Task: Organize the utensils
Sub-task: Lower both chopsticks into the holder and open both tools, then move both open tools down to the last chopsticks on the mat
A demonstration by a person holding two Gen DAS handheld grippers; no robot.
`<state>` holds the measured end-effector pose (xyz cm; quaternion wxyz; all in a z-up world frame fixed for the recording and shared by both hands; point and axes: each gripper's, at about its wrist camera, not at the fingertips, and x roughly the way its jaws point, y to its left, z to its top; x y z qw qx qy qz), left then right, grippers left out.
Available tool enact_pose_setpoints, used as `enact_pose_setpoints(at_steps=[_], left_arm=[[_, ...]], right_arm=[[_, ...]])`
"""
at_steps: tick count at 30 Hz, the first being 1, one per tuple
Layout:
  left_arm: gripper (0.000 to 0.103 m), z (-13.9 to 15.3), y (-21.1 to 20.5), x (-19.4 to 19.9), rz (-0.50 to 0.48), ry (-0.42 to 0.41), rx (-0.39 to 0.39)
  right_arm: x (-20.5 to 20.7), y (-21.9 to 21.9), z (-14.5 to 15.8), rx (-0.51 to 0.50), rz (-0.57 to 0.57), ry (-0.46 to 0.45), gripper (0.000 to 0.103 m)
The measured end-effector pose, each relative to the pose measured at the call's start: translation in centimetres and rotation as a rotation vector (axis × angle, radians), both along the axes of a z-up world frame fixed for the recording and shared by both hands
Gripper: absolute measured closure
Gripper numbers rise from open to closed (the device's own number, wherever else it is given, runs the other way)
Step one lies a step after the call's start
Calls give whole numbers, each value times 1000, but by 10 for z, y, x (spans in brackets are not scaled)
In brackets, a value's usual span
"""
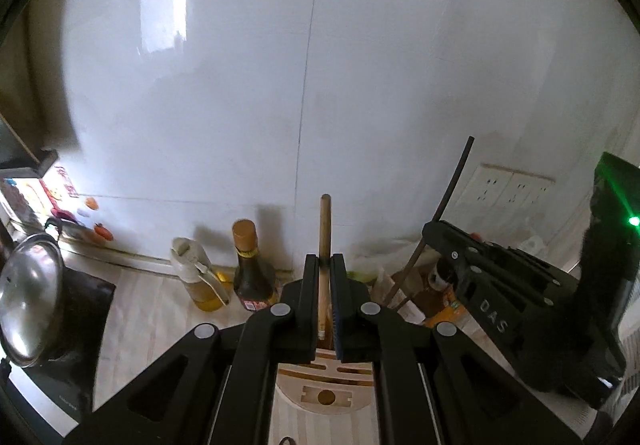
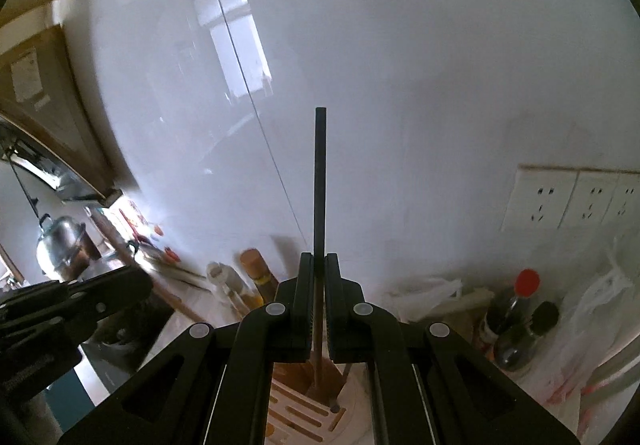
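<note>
My left gripper is shut on a light wooden chopstick that stands upright, its lower end over the wooden utensil block with slots below. My right gripper is shut on a dark chopstick, upright, its lower end reaching into the holder compartment of the block. In the left wrist view the right gripper shows at the right, holding the dark chopstick tilted. The left gripper's body shows at the left of the right wrist view.
Against the white tiled wall stand an oil bottle and a dark sauce bottle. A steel pot with lid sits on the stove at left. Wall sockets, dark bottles and plastic bags are at right.
</note>
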<state>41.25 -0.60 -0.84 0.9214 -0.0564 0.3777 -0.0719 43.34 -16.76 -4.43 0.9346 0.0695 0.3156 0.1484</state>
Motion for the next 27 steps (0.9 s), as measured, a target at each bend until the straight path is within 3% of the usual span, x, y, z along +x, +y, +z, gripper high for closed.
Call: enact_pose_setpoints(at_steps=[4,9,10,11,12,14,16,17,18,20,21,27], left_arm=[[99,-14,1,12,-12,43,-9],[90,-12,10,13,20,54,-26],[84,-10,12,12,39,47,-14],[63,-8,15,12,51,44,-7],[34,-5,18,9,70,36,-3],[19,-1,24,5,103,1,3],[19,1,29,-3,123,-20,11],[14,0,30,-6,130,-23,17],[0,-1,32,-12,142,-29,27],[0,-6,33,-22,163,-44,51],[0,-10,32,-29,175,-46,66],[0,-51,19,-60,166,4,66]], right_arm=[[9,1,-19,1,21,61,98],[10,-1,-30,14,39,106,96],[9,-3,-29,19,39,110,89],[7,-6,-28,25,39,110,79],[5,-8,-27,32,38,107,75],[0,-11,-21,43,38,101,68],[-7,-16,-15,59,29,93,68],[-10,-18,-12,61,27,89,64],[-15,-22,-9,63,18,86,60],[-27,-32,-8,70,-9,81,45],[-33,-37,-8,68,-23,79,43],[-83,-80,-33,31,-154,106,40]])
